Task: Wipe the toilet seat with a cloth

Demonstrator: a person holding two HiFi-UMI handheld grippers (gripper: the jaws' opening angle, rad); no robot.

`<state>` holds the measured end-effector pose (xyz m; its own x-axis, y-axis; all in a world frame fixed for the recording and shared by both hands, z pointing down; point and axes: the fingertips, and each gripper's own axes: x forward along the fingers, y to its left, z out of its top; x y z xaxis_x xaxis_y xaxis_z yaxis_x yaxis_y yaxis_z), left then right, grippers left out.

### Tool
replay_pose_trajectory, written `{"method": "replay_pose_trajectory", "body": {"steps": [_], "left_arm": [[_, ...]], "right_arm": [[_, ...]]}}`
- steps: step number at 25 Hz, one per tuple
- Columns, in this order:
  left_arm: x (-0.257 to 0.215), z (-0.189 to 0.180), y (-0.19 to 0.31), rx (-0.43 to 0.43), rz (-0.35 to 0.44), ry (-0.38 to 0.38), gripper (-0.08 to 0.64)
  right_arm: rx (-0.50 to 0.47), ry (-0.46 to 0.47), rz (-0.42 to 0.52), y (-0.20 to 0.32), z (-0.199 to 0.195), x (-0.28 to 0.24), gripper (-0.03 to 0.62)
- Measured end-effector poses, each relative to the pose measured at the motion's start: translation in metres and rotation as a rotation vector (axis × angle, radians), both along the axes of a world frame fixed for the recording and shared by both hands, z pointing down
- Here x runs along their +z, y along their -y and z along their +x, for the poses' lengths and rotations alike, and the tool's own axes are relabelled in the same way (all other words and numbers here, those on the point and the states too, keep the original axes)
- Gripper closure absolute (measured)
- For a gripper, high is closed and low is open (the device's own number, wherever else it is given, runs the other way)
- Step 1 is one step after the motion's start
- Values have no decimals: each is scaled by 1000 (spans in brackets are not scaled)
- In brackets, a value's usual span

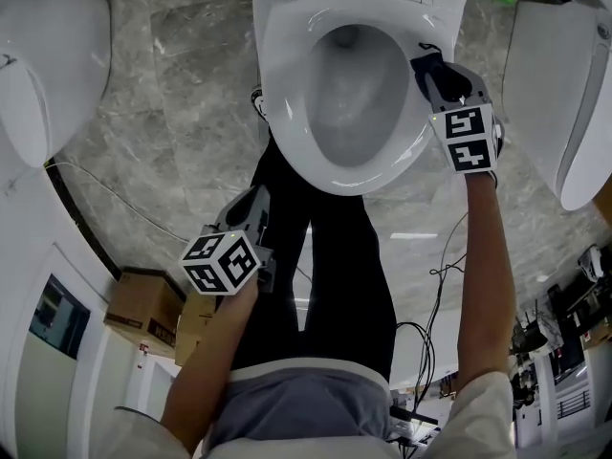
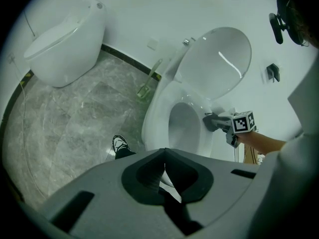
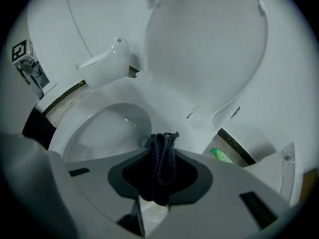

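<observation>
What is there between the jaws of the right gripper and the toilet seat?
A bunched dark cloth, gripped in the right gripper's jaws, with its tip at the toilet seat. The right gripper view shows this.

cool, even, fairly bright indoor light; a soft glare streak on the raised toilet lid [image 2: 223, 62]; both gripper views bulge fisheye-style, corners black.

This looks like a showroom or test room for bathroom fittings, not a home bathroom. Three white toilets stand near each other on one grey marble floor [image 1: 182, 84]: an open toilet [image 1: 287, 122] at the top centre of the head view, a second toilet [image 1: 48, 55] at the upper left, and a third toilet [image 1: 559, 103] at the right. Cardboard boxes [image 1: 143, 309] stand at the lower left and loose cables [image 1: 432, 299] lie at the lower right.
</observation>
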<state>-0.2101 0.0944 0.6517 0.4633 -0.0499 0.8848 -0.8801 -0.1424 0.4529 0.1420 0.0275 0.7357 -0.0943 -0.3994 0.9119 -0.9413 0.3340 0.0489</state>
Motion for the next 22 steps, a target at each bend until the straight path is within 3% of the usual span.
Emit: {"method": "replay_pose_trajectory", "body": {"steps": [8, 13, 18, 22], "left_arm": [[-5, 2, 13, 37, 25, -10, 551], [-12, 6, 13, 77, 56, -13, 551], [-24, 4, 16, 70, 94, -29, 551], [-37, 8, 15, 66, 126, -48, 551]], "right_arm": [[119, 1, 10, 30, -3, -2, 514], [235, 74, 48, 36, -10, -8, 514], [420, 197, 115, 40, -15, -27, 514], [472, 259, 149, 35, -21, -48, 514]]}}
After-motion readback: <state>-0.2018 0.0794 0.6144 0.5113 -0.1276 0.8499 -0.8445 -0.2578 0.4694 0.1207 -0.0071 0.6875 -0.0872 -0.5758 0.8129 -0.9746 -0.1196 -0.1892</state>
